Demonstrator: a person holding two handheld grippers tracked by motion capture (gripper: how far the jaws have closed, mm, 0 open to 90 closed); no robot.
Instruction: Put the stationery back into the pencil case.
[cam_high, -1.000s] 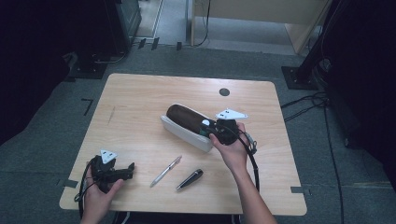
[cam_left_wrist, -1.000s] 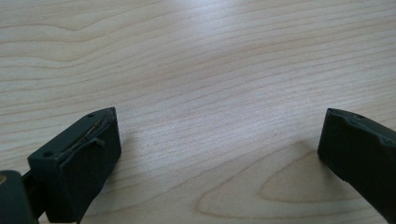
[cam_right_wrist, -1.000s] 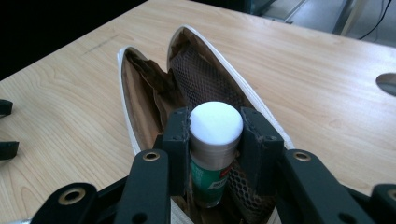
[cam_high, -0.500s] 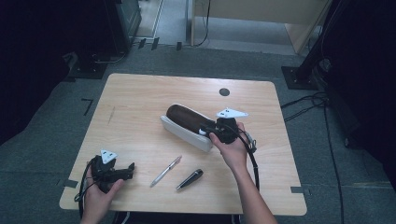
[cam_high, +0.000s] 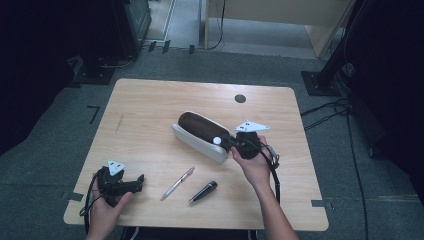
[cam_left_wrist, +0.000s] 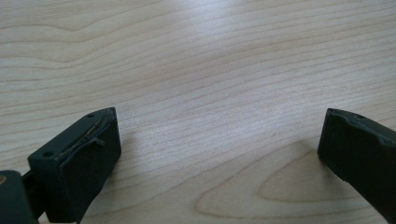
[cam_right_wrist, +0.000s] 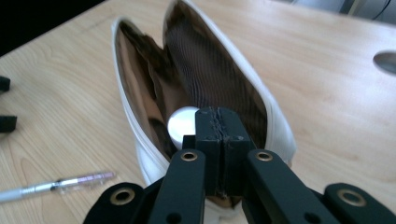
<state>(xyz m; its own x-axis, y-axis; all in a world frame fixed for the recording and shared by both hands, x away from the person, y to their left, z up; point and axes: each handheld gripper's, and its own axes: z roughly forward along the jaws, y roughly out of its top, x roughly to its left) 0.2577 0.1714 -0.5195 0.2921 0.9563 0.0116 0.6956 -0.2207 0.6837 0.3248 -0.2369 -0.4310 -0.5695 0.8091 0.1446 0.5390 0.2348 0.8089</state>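
In the high view, a light wooden table (cam_high: 150, 115) stands on a grey floor, and a white pencil case (cam_high: 200, 135) with a dark brown inside lies open near the middle of it. The right gripper (cam_high: 235, 142) is at the near right end of the case, held by the person's right hand (cam_high: 255, 167), and a small white round thing (cam_high: 217, 141) shows just at its tip. The left gripper (cam_high: 137, 181) rests at the near left corner of the table, well apart from the case, in the left hand (cam_high: 102, 212). Between the two hands lie a clear pen (cam_high: 177, 183) and a black marker (cam_high: 202, 192), side by side and not touching. A dark round spot (cam_high: 240, 98) is on the far part of the table. No writing or brand can be read on any of these things. In the left gripper view, the jaws are spread wide with only bare wood grain between them. In the right gripper view, the jaws are pressed together over the mouth of the case (cam_right_wrist: 140, 93), with nothing seen between them; the white round thing (cam_right_wrist: 182, 126) sits just beside them on the left, inside the opening. This view shows the striped brown lining and the pen (cam_right_wrist: 56, 185) lying at the left.
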